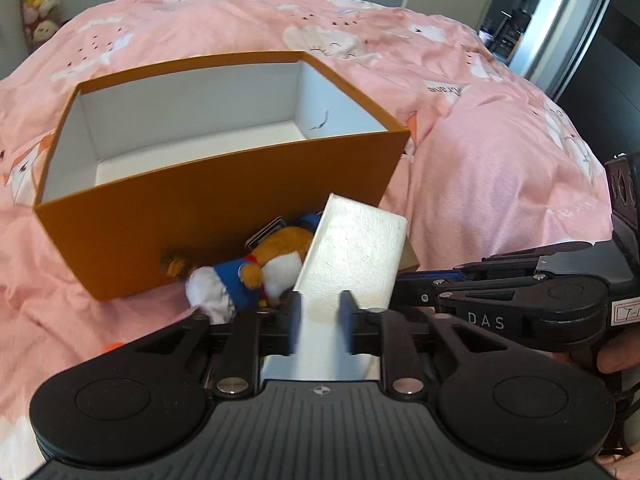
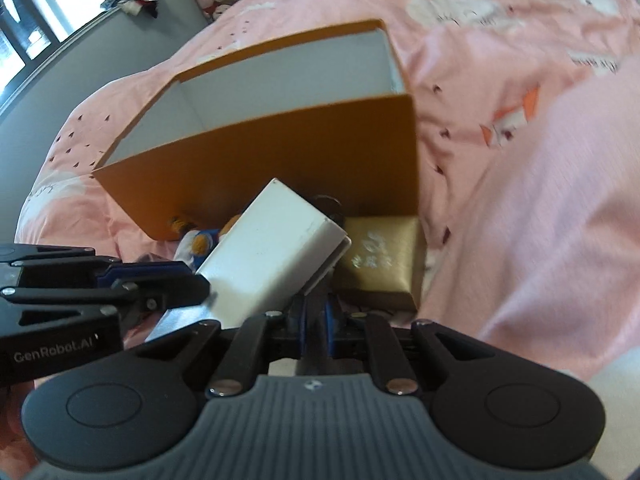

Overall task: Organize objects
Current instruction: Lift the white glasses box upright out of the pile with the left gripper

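Note:
An open orange box (image 1: 224, 208) (image 2: 280, 152) with a bare white inside rests on the pink bedding. In front of it lie a plush toy (image 1: 256, 268) (image 2: 200, 240) in orange, blue and white, and a gold box (image 2: 380, 256). My left gripper (image 1: 320, 308) (image 2: 200, 280) is shut on the lower end of a white box (image 1: 356, 248) (image 2: 272, 248), which tilts up above the plush. My right gripper (image 2: 316, 316) (image 1: 404, 286) is shut and sits at the white box's right lower edge. Whether it pinches that edge is hidden.
Pink bedding (image 1: 480, 168) (image 2: 540, 200) rises in soft folds all around the orange box. A small dark striped item (image 1: 266, 234) leans against the box wall behind the plush. Stuffed toys (image 1: 38, 0) line the far wall. A hand (image 1: 616, 356) holds the right gripper.

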A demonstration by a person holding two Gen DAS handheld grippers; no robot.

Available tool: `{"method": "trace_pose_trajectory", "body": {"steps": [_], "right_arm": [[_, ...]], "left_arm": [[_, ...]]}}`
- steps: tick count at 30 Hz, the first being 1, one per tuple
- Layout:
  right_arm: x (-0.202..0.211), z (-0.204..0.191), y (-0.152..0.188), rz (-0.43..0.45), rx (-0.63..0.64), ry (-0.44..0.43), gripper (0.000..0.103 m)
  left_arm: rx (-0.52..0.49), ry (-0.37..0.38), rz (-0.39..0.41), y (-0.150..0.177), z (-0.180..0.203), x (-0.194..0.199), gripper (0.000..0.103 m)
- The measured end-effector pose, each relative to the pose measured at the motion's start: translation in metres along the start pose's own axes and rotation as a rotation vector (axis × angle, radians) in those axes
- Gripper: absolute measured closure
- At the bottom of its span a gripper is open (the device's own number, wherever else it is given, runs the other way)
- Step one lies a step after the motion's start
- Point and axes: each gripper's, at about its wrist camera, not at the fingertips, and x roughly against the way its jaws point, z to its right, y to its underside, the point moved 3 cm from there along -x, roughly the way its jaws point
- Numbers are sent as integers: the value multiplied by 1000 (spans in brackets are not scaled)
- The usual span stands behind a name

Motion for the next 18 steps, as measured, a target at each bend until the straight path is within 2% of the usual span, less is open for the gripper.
{"method": "trace_pose_trajectory", "body": {"steps": [3, 6, 8, 12, 18], "right_arm": [[-9, -5, -3, -36, -16, -54, 92], [-16, -11, -5, -47, 4, -24, 91], [-17, -12, -6, -49, 0, -27, 91], [-16, -13, -5, -32, 3, -37, 92], [-18, -17, -9, -16, -17, -95, 93]], "left_arm": [[-52, 1, 8, 4, 3, 6, 70], [-129, -27, -2, 12, 10, 3, 62], [-156, -47, -21, 16, 13, -3, 60], [-192, -69, -8, 18, 18, -11, 45], [-297, -169, 5, 22, 30, -20, 38]]}}
